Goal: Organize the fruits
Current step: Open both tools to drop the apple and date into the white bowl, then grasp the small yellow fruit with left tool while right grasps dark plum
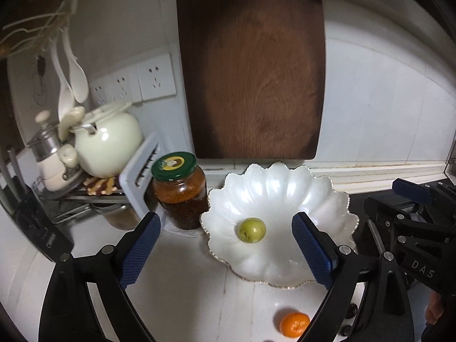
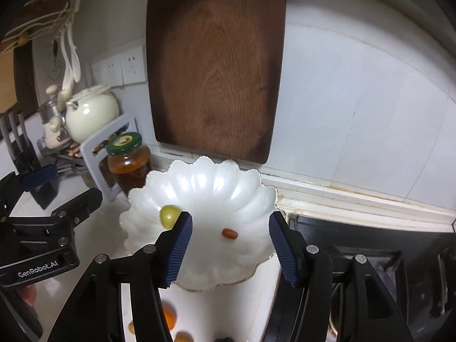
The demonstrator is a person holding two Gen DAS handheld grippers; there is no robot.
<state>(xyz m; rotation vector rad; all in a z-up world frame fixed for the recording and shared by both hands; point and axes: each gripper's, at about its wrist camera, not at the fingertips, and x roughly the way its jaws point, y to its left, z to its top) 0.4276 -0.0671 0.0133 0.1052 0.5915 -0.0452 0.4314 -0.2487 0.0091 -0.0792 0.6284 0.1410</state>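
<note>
1. Your white scalloped dish (image 1: 273, 193) sits on the bench (image 1: 185, 279) below the wall, and it holds 2 fruits: 1 green fruit (image 1: 252, 230) left of centre and 1 small red-brown oblong fruit (image 2: 230, 233) toward the middle, seen only from the right wrist.
2. The 2 fruits lie apart, neither touching the other or the rim.
3. On the bench in front of the dish you have 1 orange mandarin (image 1: 294, 324), plus a few small dark fruits (image 1: 351, 312) to its right; the right wrist view also shows yellowish pieces at its lower edge, too cut off to count.
4. Your left gripper (image 1: 226, 246) has its jaws spread wide with nothing between them; the green fruit lies beyond, untouched.
5. Your right gripper (image 2: 230, 246) has its jaws parted and empty too, framing the red-brown fruit without touching it.
6. Left of the dish stands 1 glass jar (image 1: 181, 192) with a green lid, just beside the rim.
7. Behind the jar leans 1 pale slotted board (image 1: 141, 179), and past it sits 1 cream teapot (image 1: 109, 142).
8. 1 dark wooden cutting board (image 1: 250, 71) hangs on the wall above the dish, with 3 wall sockets (image 1: 136, 82) to its left.
</note>
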